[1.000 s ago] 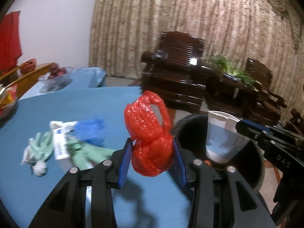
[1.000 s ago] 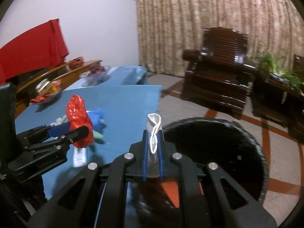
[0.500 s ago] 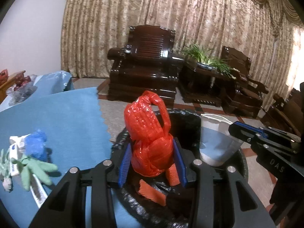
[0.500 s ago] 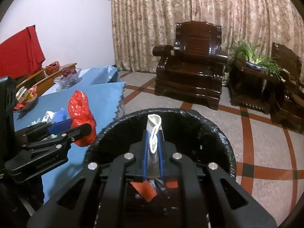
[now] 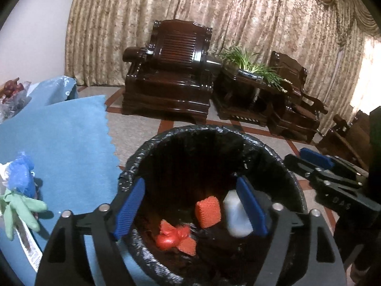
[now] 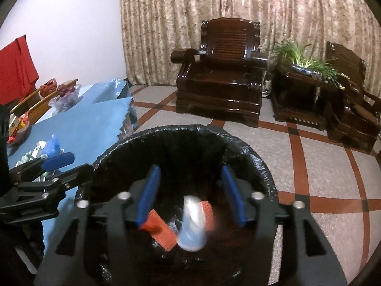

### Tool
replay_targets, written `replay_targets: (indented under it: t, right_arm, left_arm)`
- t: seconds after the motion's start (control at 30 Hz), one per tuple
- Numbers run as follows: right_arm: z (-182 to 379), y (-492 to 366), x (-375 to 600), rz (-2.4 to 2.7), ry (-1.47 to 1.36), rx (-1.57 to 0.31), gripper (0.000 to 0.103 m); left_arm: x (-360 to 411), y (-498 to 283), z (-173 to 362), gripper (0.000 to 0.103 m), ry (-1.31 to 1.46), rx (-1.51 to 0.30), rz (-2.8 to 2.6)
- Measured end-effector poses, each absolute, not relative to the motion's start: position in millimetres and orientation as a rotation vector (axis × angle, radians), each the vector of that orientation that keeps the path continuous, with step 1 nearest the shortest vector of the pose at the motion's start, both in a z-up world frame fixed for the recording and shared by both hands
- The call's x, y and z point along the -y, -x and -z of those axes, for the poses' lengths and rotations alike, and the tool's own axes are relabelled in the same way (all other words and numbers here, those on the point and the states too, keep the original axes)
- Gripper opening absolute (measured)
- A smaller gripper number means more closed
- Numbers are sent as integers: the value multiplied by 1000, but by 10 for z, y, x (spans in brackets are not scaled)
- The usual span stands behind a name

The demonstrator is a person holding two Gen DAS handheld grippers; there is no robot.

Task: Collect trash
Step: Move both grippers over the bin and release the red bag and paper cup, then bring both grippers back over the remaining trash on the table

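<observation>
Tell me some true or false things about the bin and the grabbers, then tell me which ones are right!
1. Both grabbers are open. True: the left gripper and the right gripper each have their blue pads spread apart with nothing between them.
2. The red bag is on the table. False: it lies inside the bin.
3. A green glove lies on the blue cloth. True.
4. The bin has a white liner. False: the liner is black.
5. The white cup is in the bin. True, beside orange netting.
</observation>
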State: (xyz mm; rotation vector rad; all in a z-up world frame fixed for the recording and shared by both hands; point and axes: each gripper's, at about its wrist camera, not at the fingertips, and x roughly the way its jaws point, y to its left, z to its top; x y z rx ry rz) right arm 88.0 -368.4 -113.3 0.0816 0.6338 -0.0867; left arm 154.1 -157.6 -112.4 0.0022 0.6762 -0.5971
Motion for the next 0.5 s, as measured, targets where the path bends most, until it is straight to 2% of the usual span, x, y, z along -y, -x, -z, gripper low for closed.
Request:
replay_targets:
  t: [0.03, 0.13, 0.23, 0.5]
  right_arm:
    - [1115, -857, 3678, 97, -83, -624, 78]
    - [1042, -811, 3666, 95, -105, -596, 94]
    - [954, -795, 3620, 78, -126, -576, 98]
    - [715, -833, 3168, -8, -135, -533, 98]
  left_arm:
    - [1549, -1541, 1119, 83, -2, -674, 590]
    - [1427, -1509, 1078, 91, -6, -656, 541]
    - [1230, -1470, 1003, 97, -3, -629, 484]
    - [561, -1284, 800, 97, 11, -586, 323]
